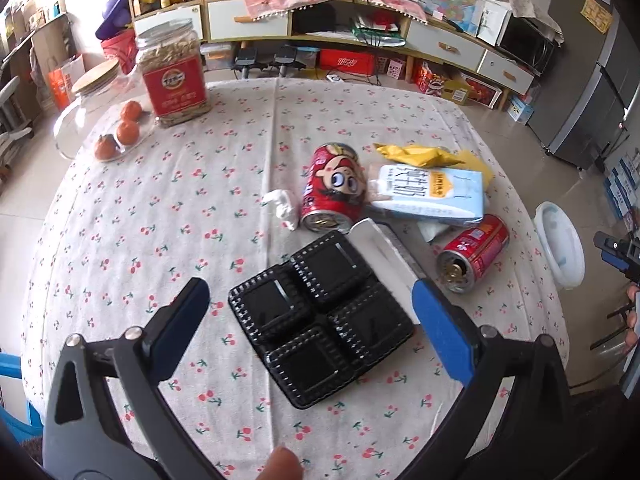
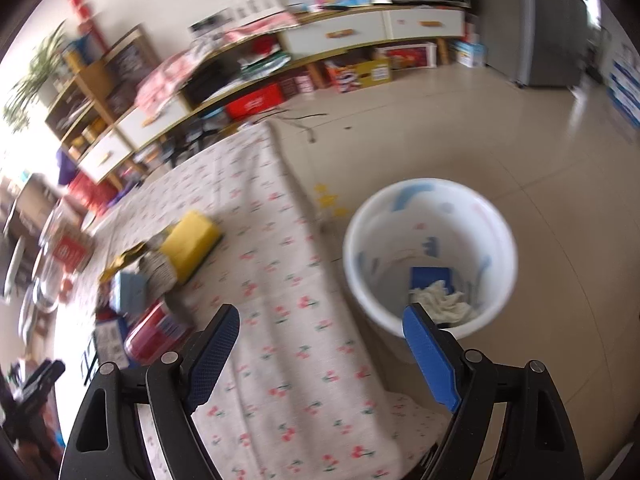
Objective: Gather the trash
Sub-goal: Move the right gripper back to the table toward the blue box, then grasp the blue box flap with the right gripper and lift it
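A black four-compartment plastic tray [image 1: 320, 320] lies on the cherry-print tablecloth [image 1: 160, 208], just below my left gripper [image 1: 310, 286], which hangs open and empty over it. Behind the tray lie a cartoon red can [image 1: 334, 188], a second red can [image 1: 474, 258], a pale blue carton [image 1: 432, 196], a yellow wrapper [image 1: 420, 156], a crumpled tissue [image 1: 282, 208] and a white flat piece [image 1: 384, 252]. My right gripper [image 2: 320, 320] is open and empty, over the table edge beside the white bin [image 2: 352, 248]. A crumpled tissue [image 2: 444, 306] and a blue item [image 2: 432, 278] lie in the bin.
A seed jar [image 1: 172, 76] and a glass dish of oranges [image 1: 120, 132] stand at the table's far left. A yellow block [image 2: 192, 246] lies near the trash pile. The bin [image 1: 560, 248] stands on the tiled floor off the table's right side. Shelves and a fridge line the walls.
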`<state>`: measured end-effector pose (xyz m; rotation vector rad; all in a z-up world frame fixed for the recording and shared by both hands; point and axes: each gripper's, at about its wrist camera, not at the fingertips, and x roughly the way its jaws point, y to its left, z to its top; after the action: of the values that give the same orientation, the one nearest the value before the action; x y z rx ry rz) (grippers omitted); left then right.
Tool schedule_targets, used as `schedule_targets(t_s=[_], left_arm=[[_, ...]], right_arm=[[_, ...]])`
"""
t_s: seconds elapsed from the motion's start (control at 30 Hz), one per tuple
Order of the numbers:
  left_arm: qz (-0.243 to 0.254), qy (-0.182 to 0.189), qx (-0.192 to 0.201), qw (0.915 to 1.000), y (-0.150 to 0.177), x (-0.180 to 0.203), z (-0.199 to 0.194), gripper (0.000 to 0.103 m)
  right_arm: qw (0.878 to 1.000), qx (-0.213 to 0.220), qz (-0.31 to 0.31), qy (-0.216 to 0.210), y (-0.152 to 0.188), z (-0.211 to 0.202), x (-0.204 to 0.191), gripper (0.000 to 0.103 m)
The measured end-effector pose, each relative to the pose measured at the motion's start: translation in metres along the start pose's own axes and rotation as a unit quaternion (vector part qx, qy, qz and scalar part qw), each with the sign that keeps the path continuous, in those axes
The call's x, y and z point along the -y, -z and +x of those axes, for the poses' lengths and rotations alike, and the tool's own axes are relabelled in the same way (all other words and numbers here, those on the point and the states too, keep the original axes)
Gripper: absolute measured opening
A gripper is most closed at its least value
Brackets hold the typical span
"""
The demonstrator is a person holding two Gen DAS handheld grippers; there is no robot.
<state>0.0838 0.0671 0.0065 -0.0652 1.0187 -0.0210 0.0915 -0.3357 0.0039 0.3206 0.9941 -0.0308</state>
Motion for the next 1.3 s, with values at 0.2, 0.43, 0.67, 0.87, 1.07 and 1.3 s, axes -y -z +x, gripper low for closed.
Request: schedule_targets(t_s=[0.2, 0.43, 0.67, 0.87, 1.07, 1.3], left_arm=[[-0.028, -0.003, -0.015, 0.9995, 0.002, -0.022, 0.005, 0.101], [-0.075, 0.023, -0.038, 0.9962, 0.000, -0.044, 0.016, 0.101], [-0.095, 0.037, -0.049, 0.9935, -0.001, -0.052, 0.026, 0.101], [-0.093, 0.022, -0.041, 0.9946, 0.001, -0.060, 0.020, 0.101], [-0.094, -0.011, -0.028, 0.9952, 0.005, -0.077, 0.009, 0.101], [-0.102, -0.018, -0.028, 0.9942, 0.011, -0.090, 0.006, 0.101]], right_arm=[[0.999, -0.010, -0.048, -0.007, 0.002, 0.014, -0.042, 0.085], [0.996, -0.022, -0.077, -0.025, 0.001, 0.028, -0.078, 0.085], [0.994, -0.036, -0.100, -0.035, 0.005, 0.040, -0.106, 0.085], [0.983, -0.051, -0.148, -0.091, 0.015, 0.045, -0.144, 0.085], [0.962, -0.077, -0.198, -0.170, 0.024, 0.055, -0.193, 0.080], [0.931, -0.142, -0.246, -0.229, 0.037, 0.093, -0.248, 0.055]])
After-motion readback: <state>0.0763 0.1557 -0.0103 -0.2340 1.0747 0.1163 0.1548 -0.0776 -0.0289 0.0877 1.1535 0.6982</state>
